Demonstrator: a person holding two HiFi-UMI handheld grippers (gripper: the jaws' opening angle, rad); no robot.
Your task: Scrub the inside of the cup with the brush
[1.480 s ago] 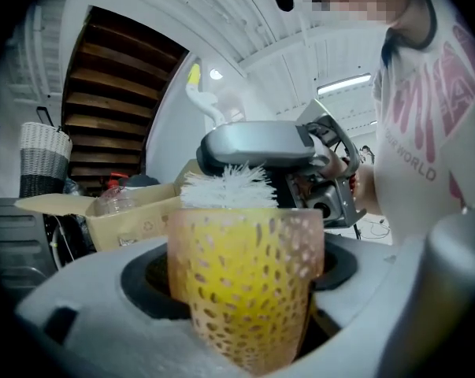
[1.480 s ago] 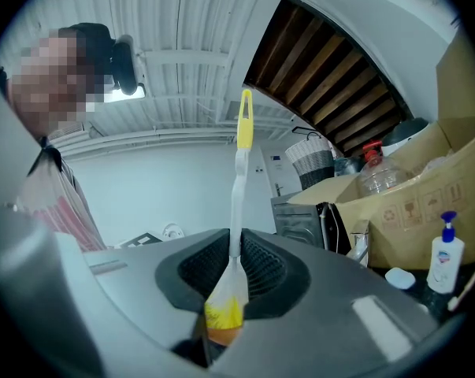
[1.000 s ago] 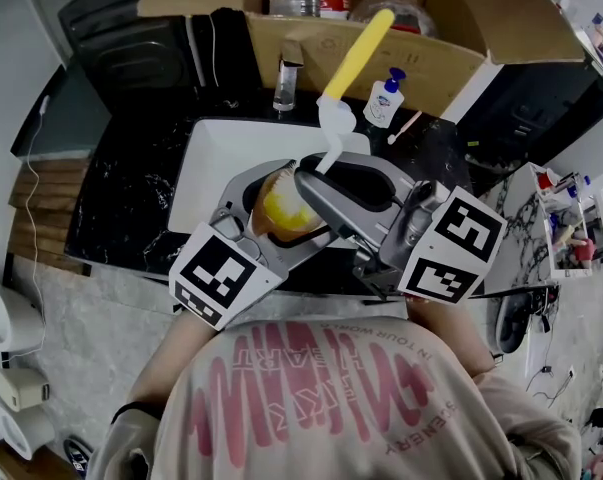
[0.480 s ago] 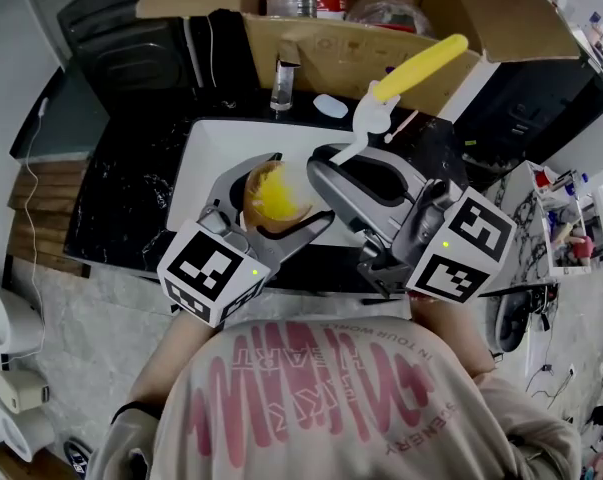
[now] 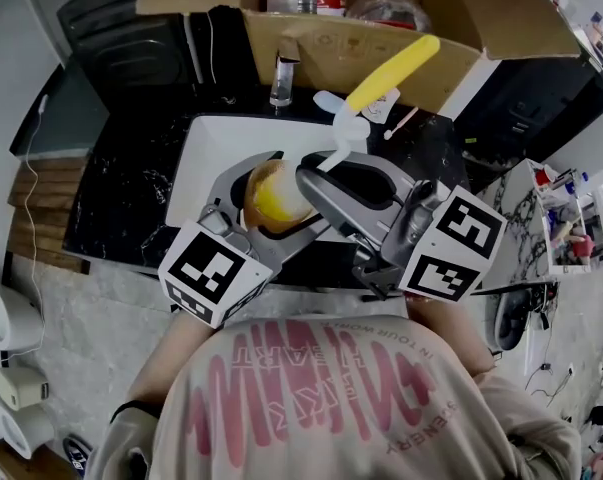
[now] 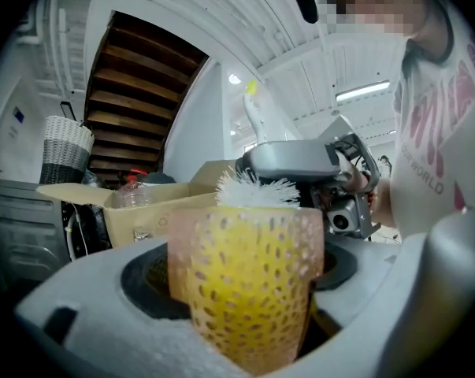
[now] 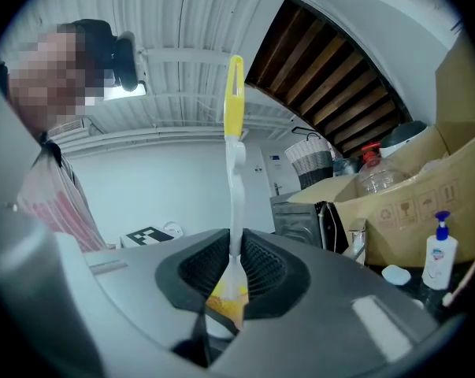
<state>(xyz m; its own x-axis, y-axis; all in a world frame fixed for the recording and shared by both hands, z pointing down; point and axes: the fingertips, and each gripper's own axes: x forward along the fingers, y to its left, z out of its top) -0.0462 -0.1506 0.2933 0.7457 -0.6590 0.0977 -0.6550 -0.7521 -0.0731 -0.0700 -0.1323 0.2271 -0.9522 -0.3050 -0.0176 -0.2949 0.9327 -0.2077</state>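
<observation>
My left gripper (image 5: 269, 206) is shut on a yellow dotted cup (image 5: 271, 194), tilted over the white sink (image 5: 196, 153). In the left gripper view the cup (image 6: 249, 282) fills the space between the jaws, and white brush bristles (image 6: 257, 190) show at its rim. My right gripper (image 5: 326, 180) is shut on the brush's white neck. The brush's yellow handle (image 5: 391, 70) points up and to the right. In the right gripper view the brush (image 7: 234, 116) rises straight from the jaws, with the cup (image 7: 225, 304) glimpsed below them.
An open cardboard box (image 5: 451, 23) with bottles stands behind the sink. A faucet (image 5: 281, 80) and a soap bottle (image 7: 438, 252) sit on the dark counter (image 5: 121, 183). The person's pink-printed shirt (image 5: 311, 398) fills the near edge.
The brush handle swung from nearly upright to far right, then came partway back left. The cup shifted slightly up and left in the left gripper.
</observation>
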